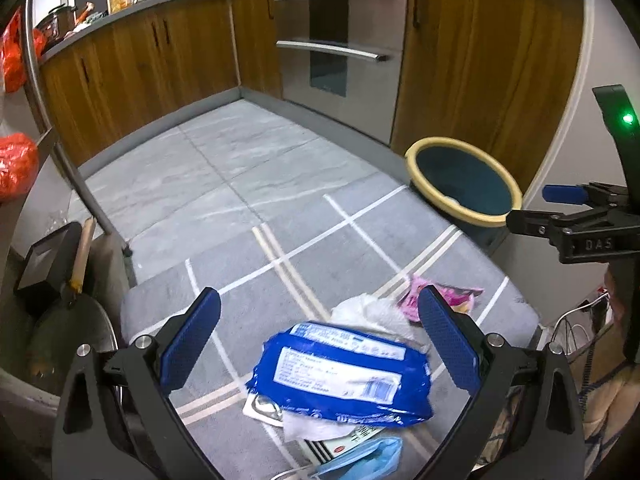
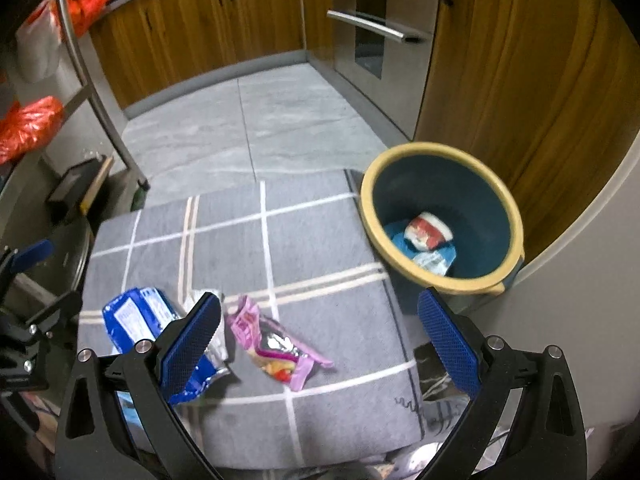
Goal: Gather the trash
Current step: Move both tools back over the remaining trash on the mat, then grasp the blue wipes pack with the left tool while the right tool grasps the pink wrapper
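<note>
While the blue wrapper lies on the grey checked cloth under the wide-open, empty left gripper, lower straight, pinch one crumpled edge only. Right gripper likewise agape above the pink packet; bin just beside.

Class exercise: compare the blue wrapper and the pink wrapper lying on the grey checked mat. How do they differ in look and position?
The blue wrapper carries white printed label panels; the pink wrapper shows colourful pictures. The blue wrapper looks larger than the pink one. The blue wrapper lies on white tissue and other litter; the pink wrapper lies alone, nearer the bin. Both are crumpled, on the mat, outside the bin.
</note>
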`<state>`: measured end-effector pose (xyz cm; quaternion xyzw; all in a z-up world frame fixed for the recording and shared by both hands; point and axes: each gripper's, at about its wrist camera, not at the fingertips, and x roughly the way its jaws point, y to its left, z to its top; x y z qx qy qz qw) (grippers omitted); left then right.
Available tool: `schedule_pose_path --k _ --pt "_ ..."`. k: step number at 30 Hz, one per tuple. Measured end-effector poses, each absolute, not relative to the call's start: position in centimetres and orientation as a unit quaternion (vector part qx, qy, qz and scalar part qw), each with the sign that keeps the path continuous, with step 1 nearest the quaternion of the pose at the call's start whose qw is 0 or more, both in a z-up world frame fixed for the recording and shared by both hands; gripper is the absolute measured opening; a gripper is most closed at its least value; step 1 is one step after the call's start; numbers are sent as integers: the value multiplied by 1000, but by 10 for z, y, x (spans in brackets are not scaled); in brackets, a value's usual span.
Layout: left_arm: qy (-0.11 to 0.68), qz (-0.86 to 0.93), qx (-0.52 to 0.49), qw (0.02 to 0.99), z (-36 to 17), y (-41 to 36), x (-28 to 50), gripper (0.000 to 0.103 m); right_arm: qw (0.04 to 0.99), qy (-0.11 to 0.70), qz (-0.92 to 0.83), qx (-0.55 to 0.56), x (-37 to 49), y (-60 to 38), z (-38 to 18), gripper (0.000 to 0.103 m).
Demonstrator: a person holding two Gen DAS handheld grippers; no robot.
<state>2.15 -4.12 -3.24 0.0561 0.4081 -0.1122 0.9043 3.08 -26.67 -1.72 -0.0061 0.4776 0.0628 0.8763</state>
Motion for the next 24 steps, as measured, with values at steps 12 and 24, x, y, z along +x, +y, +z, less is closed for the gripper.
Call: schedule_pose_path --k 12,24 --pt "482 -85 69 869 -72 -28 35 97 827 553 82 -68 43 -241 -68 97" --pt "519 -100 84 845 -109 -9 36 97 798 578 114 -124 39 -210 -92 92"
